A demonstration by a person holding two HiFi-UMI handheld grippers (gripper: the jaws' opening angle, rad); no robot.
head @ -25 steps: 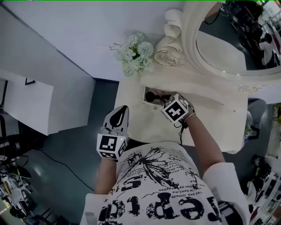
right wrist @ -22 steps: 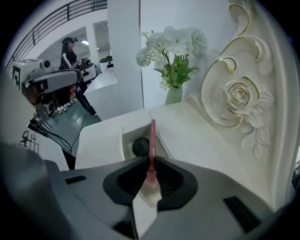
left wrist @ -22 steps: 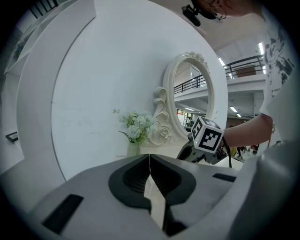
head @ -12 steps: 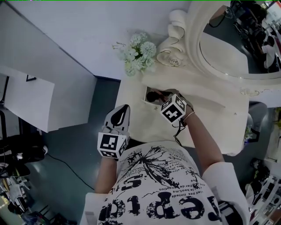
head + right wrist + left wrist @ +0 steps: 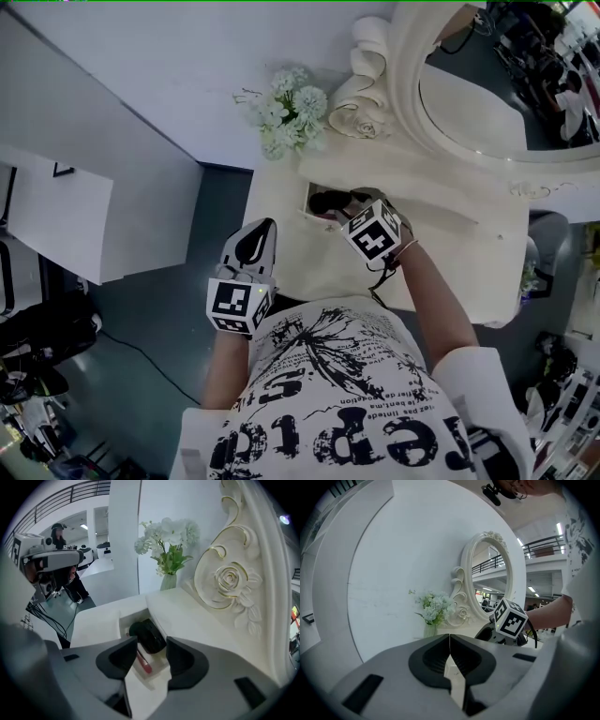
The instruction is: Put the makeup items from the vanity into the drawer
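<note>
Two makeup items in the open drawer [image 5: 123, 623]: one black case [image 5: 151, 637], one pink-red tube [image 5: 143, 661] right beside it. Right gripper [image 5: 152, 645] hovers just over the drawer, jaws opening, nothing gripped. Left gripper [image 5: 450, 654] is clamped together, empty, well back from the drawer.

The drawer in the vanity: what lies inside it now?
Inside the drawer lie black items and a red stick. The right gripper, its jaws opening and gripping nothing, covers the near part.
</note>
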